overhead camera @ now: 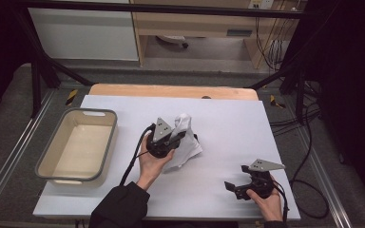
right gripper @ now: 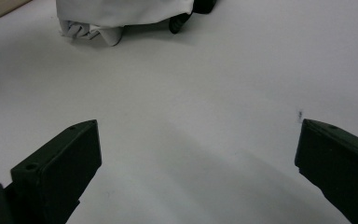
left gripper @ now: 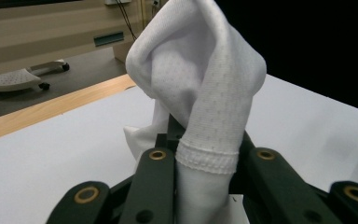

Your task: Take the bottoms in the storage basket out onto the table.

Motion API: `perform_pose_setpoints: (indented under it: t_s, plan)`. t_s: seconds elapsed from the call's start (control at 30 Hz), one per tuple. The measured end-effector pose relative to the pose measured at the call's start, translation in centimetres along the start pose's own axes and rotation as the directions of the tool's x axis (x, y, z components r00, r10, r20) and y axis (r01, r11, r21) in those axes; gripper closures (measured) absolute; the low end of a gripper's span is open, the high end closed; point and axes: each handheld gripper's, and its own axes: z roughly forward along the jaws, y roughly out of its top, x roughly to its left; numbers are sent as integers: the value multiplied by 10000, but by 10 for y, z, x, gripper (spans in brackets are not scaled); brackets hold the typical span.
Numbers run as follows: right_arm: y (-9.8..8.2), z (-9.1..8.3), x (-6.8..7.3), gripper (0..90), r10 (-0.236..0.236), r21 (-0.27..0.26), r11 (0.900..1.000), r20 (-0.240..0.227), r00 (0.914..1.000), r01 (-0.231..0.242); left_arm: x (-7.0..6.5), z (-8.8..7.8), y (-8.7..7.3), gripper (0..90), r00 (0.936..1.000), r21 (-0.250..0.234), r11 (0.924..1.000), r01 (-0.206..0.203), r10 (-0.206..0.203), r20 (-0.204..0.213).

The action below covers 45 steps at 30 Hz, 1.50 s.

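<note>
The left gripper [left gripper: 200,163] clamps its black jaws on a white dotted-knit cloth [left gripper: 205,79], bunched and lifted at mid-table, its hemmed band between them. The right gripper [right gripper: 198,158], jaws spread wide and empty, sits near the table's [overhead camera: 228,123] front right over bare white surface. A grey-rimmed rectangular tub [overhead camera: 57,164] stands well left.

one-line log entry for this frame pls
left gripper: shut on white cloth, lifted | right gripper: open, empty, near table edge | grey bin: empty, left | table: white
</note>
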Motion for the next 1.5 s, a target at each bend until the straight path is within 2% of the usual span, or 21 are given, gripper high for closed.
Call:
perform_pose_setpoints:
  t_s: [0.4, 0.57, 0.73, 1.0, 1.27, 1.5]
  plan:
    - [0, 0, 0, 7, -13, -19, 10000, 9, 10000, 13, -8, 9, -5, 760, 9995, 374, 9990, -234, 226, 211]
    - [0, 0, 0, 7, 1, -13, 10000, 8, 10000, -1, -9, 8, -5, 720, 9993, 447, 9984, -334, 325, 193]
    - [0, 0, 0, 8, 9, -6, 10000, 6, 10000, -9, -7, 7, -5, 627, 9996, 540, 9983, -226, 217, 173]
    - [0, 0, 0, 8, -26, -19, 10000, -2, 10000, 26, -6, 5, -2, 408, 9999, 618, 9981, 32, -42, 145]
    - [0, 0, 0, 8, -11, -17, 10000, -4, 10000, 11, -7, 3, 4, 258, 9991, 837, 9961, 280, -305, 286]
    - [0, 0, 0, 7, -14, -14, 10000, -11, 10000, 14, -8, 1, 8, 102, 9993, 989, 9945, 348, -359, 97]
